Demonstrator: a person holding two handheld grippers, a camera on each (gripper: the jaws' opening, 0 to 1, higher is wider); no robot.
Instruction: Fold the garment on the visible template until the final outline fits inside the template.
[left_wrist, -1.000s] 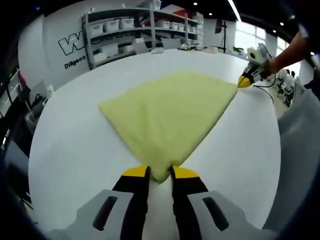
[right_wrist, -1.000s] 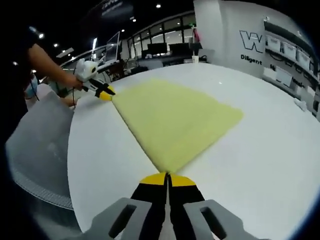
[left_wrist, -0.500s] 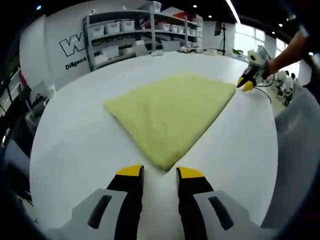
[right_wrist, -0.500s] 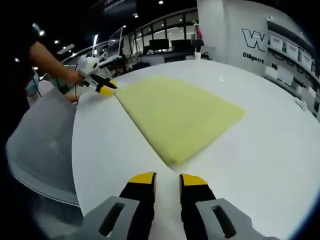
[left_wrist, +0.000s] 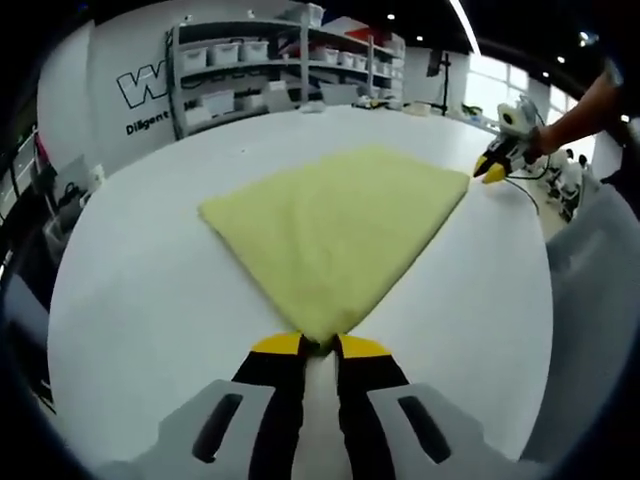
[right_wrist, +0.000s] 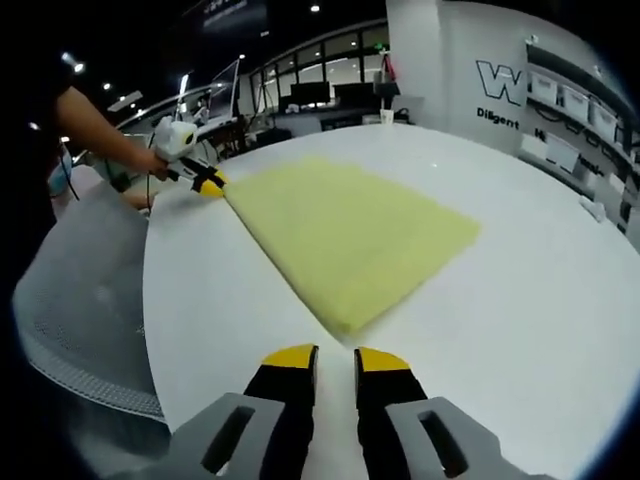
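Note:
A yellow cloth (left_wrist: 330, 230), folded into a flat wedge, lies on the round white table (left_wrist: 140, 300). My left gripper (left_wrist: 320, 346) has its jaws drawn in close on the cloth's near corner, pinching it. In the right gripper view that same gripper (right_wrist: 210, 184) sits at the cloth's (right_wrist: 345, 235) far left corner, held by a person's hand. My right gripper (right_wrist: 336, 358) stands open a short way back from the other corner, with nothing between its jaws. It appears in the left gripper view (left_wrist: 490, 170) just off the cloth's far right corner.
A grey mesh surface (right_wrist: 80, 300) hugs the table edge beside the person's arm (right_wrist: 100, 130), and again in the left gripper view (left_wrist: 595, 300). Shelves with white bins (left_wrist: 260, 70) stand beyond the table. White tabletop (right_wrist: 520, 300) surrounds the cloth.
My left gripper was open and backed off half a second ago; it has come forward and narrowed onto the corner. The right gripper let go of its corner, drew back and stays open.

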